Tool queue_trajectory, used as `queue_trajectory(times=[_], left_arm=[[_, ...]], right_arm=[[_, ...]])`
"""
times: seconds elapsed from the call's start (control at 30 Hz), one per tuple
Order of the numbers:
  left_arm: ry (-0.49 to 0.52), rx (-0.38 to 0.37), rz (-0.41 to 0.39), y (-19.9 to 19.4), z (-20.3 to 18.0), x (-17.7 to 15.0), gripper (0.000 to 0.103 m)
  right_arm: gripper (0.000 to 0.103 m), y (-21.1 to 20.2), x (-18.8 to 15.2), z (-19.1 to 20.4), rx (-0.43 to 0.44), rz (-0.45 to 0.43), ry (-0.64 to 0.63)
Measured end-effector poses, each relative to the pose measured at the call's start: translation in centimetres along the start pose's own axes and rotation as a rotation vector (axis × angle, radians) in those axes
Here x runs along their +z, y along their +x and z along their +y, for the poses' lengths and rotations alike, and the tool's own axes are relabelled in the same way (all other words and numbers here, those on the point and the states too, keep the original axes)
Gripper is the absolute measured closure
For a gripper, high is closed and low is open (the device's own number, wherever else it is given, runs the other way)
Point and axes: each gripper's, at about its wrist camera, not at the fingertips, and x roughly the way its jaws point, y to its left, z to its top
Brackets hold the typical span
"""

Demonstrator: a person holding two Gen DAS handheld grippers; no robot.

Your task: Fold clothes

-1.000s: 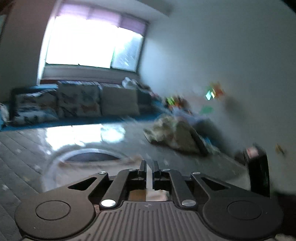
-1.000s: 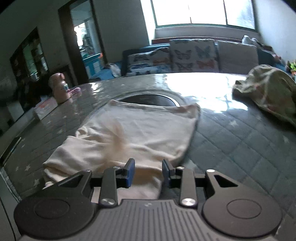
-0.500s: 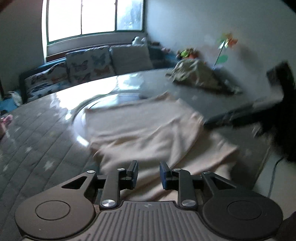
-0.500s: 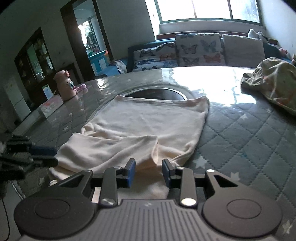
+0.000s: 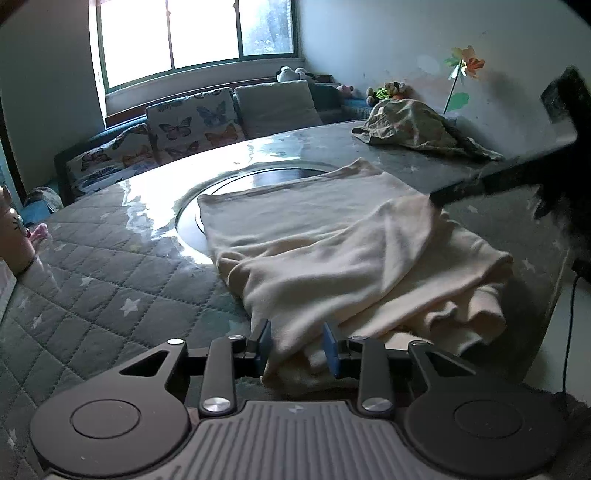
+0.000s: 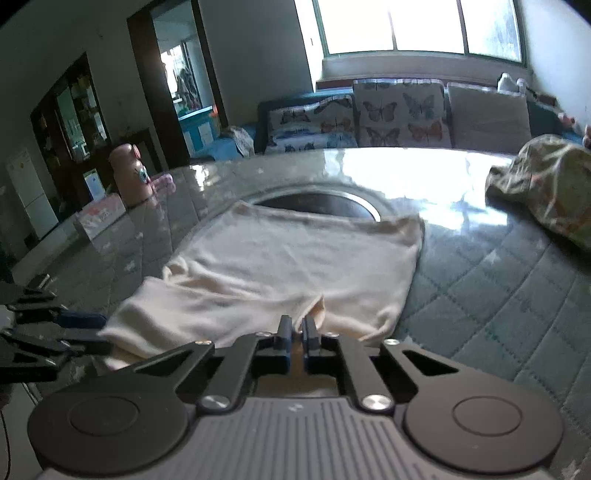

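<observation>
A plain cream knit garment [image 5: 332, 236] lies on a grey-green quilted bench cover [image 5: 92, 280] stitched in diamonds with small white stars. Near the bench's far right edge sits an olive, floral-printed crumpled cloth [image 6: 550, 184]. The black left gripper [image 5: 297, 341] carries blue pads. Beyond, white sofa cushions with orange and blue butterflies [image 6: 399, 110].

Bright window [image 5: 199, 33] above butterfly-cushioned sofa [image 5: 192, 123], pale walls [image 5: 388, 40].
</observation>
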Motion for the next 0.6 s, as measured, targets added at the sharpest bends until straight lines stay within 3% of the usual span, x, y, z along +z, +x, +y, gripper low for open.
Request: queue_trajectory(times=[0.07,0.17,0.37,0.6], left_arm=[[0.012,0.003,0.000,0.1,0.1,-0.2,0.087],[0.029,0.018,-0.014,0.0,0.0,-0.4,0.097],[0.028,0.012,-0.029,-0.9,0.7,-0.7,0.098],[0.030,-0.013,0.003,-1.4,1.2,-0.9,0.095]], right_arm=[[0.099,-1.1,0.4,0.4,0.002,-0.023,-0.010],[0.099,-2.6,0.7,1.0,0.008,-0.042,-0.022],[0.099,-5.1,-0.2,1.7,0.012,-0.049,-0.032],[0.092,-3.7,-2.9,1.2,0.011,0.124,-0.044]])
